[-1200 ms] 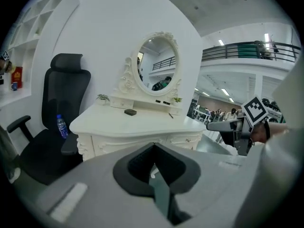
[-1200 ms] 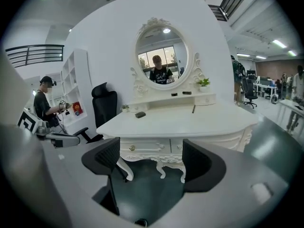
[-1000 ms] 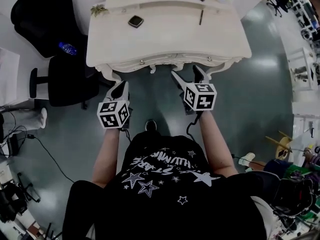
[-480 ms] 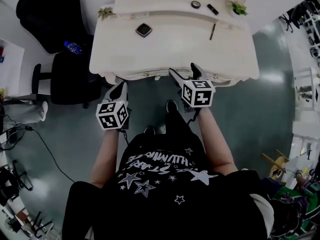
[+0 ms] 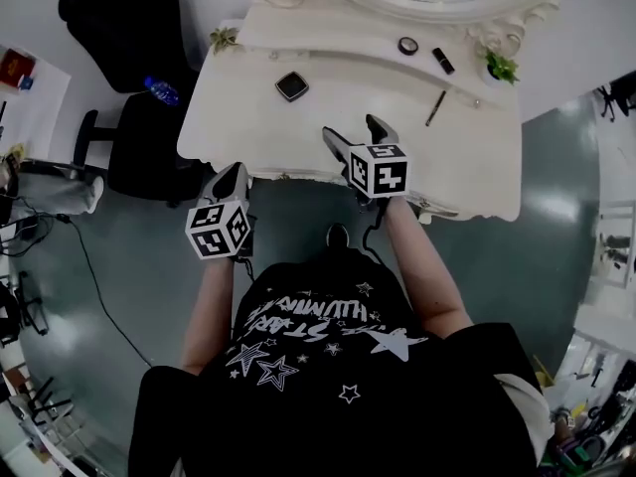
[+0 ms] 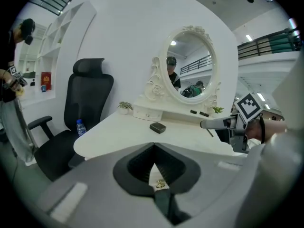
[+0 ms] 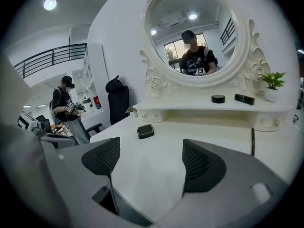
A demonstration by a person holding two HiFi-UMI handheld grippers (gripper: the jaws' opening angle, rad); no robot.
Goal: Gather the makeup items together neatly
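Both hands have come forward toward the dressing table (image 5: 298, 137) since a second ago. The right gripper (image 5: 350, 127) now reaches over its front edge with jaws spread wide and nothing between them. The left gripper (image 5: 234, 175) hangs just short of the table's left corner, its jaws clenched together on nothing.

The makeup lies scattered. A square compact (image 5: 291, 85) sits on the tabletop to the left, and a pencil (image 5: 435, 108) lies well apart to the right. A round pot (image 5: 407, 45) and a lipstick tube (image 5: 443, 61) sit near each other farther back.

All four look small, light and rigid, with smooth cases that could slip. The compact is probably best pinched across its flat sides. The pencil and tube (both likely to roll) are better taken mid-length.

Only the right gripper view shows that the pot (image 7: 218, 98) and tube (image 7: 244, 99) stand on a raised shelf (image 7: 190, 109) under the mirror (image 7: 197, 34). The head view flattens that step but shows the full spread.
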